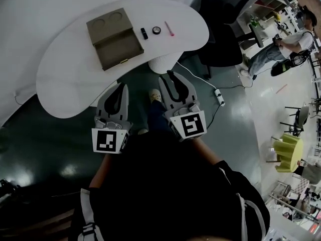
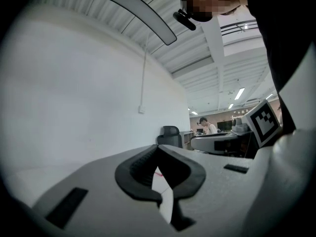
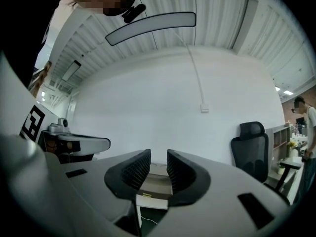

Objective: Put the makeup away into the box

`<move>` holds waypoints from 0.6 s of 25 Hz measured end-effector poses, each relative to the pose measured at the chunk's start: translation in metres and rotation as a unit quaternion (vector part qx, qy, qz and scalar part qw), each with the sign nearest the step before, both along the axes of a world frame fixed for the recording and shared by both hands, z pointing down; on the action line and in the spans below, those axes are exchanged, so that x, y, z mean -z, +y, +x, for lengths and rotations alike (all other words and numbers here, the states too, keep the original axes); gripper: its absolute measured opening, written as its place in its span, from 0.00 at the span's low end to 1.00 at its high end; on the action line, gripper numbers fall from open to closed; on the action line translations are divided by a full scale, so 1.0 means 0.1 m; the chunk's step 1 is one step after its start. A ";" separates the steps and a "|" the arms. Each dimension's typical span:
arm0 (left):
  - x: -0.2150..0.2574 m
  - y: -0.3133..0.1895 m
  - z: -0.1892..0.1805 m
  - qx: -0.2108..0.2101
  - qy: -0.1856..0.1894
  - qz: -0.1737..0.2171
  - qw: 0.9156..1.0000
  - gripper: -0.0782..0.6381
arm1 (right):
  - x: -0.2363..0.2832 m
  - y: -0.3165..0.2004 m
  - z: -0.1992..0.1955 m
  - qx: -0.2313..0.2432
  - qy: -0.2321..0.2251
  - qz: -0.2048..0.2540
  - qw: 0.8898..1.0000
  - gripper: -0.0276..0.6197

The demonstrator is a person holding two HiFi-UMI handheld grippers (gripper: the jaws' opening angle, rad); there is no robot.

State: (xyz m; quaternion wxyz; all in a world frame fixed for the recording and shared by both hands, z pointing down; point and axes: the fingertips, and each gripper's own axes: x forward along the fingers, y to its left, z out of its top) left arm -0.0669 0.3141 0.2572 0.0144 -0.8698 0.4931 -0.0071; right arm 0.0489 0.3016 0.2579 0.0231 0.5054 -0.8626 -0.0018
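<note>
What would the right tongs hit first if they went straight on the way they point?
Probably the near edge of the table, then the box framed between the open jaws. Nothing nearer shows, though their height against the tabletop is unclear.

Olive-brown box (image 1: pixel 114 38) sitting on white worktop (image 1: pixel 65 79), lying open, two round recesses in far half. Black tube (image 1: pixel 144 33), round compact (image 1: pixel 156 30), pink stick (image 1: pixel 169 28) lying in row just right of box, apart.
</note>
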 end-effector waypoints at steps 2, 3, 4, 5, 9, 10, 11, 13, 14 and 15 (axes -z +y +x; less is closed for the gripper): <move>0.01 -0.18 0.01 0.005 -0.004 -0.007 1.000 0.11 | 0.01 -0.22 0.01 0.007 0.000 -0.004 1.000 0.20; 0.01 -0.28 0.03 0.007 -0.007 -0.009 1.000 0.11 | 0.01 -0.35 0.01 0.012 0.002 -0.006 1.000 0.20; -0.01 -0.39 0.05 0.010 -0.010 -0.010 1.000 0.11 | -0.02 -0.47 0.02 0.018 0.004 -0.007 1.000 0.20; -0.04 -0.51 0.07 0.013 -0.012 -0.011 1.000 0.11 | -0.04 -0.60 0.02 0.024 0.007 -0.008 1.000 0.21; -0.11 -0.96 0.17 0.022 -0.015 -0.019 0.999 0.11 | -0.14 -1.08 0.07 0.041 0.013 -0.020 0.999 0.22; -0.13 -1.07 0.19 0.025 -0.017 -0.023 0.999 0.11 | -0.16 -1.19 0.09 0.044 0.014 -0.023 0.999 0.22; -0.13 -1.17 0.21 0.029 -0.017 -0.027 0.999 0.11 | -0.17 -1.30 0.10 0.048 0.014 -0.026 0.998 0.22; -0.13 -1.36 0.25 0.040 -0.016 -0.030 0.999 0.11 | -0.21 -1.52 0.14 0.056 0.015 -0.032 0.998 0.23; -0.13 -1.45 0.27 0.045 -0.017 -0.032 0.998 0.11 | -0.23 -1.62 0.15 0.061 0.015 -0.035 0.997 0.23; -0.13 -1.55 0.29 0.049 -0.018 -0.033 0.998 0.11 | -0.25 -1.73 0.16 0.066 0.016 -0.038 0.997 0.23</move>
